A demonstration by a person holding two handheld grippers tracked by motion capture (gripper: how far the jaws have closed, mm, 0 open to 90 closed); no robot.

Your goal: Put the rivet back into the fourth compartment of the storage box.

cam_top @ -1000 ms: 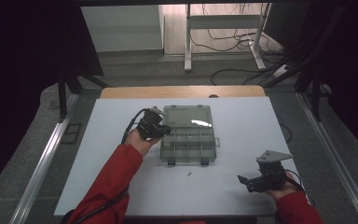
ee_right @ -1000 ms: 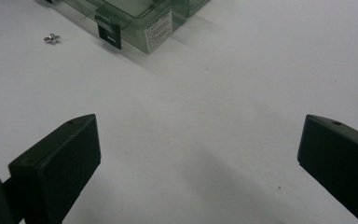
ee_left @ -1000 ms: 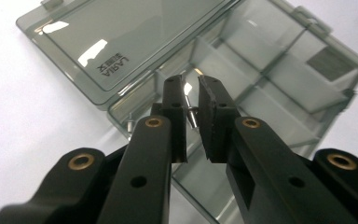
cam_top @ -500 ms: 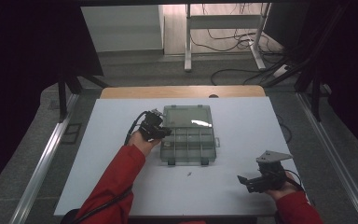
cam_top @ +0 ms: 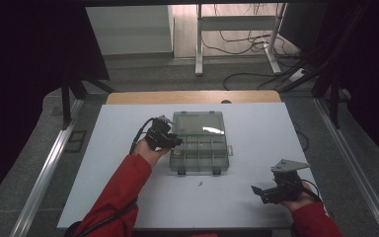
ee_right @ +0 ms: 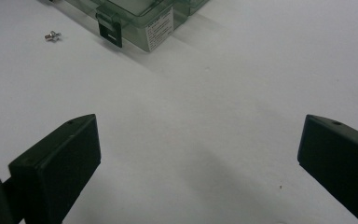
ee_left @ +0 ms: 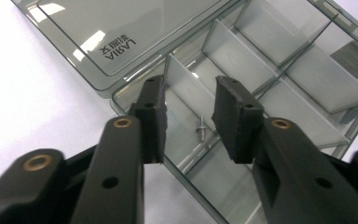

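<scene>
Overhead, my left gripper [cam_top: 170,140] hangs over the left end of the open organizer box [cam_top: 200,148] in the middle of the white bench [cam_top: 113,148]; my right gripper [cam_top: 256,190] rests near the bench's front right corner, well apart from it. A second screw [cam_top: 200,184] lies on the bench in front of the box. Left gripper view: the jaws have just been opening, nothing between them, and a small screw [ee_left: 200,128] lies in the compartment below. Right gripper view: jaws wide apart over bare bench.

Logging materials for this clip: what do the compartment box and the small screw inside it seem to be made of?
The compartment box looks like smoky, see-through glossy plastic: the dividers show through its walls and the open lid catches glare. The small screw in the compartment below the left tool looks like bright bare metal, though it is too small to be sure.
</scene>
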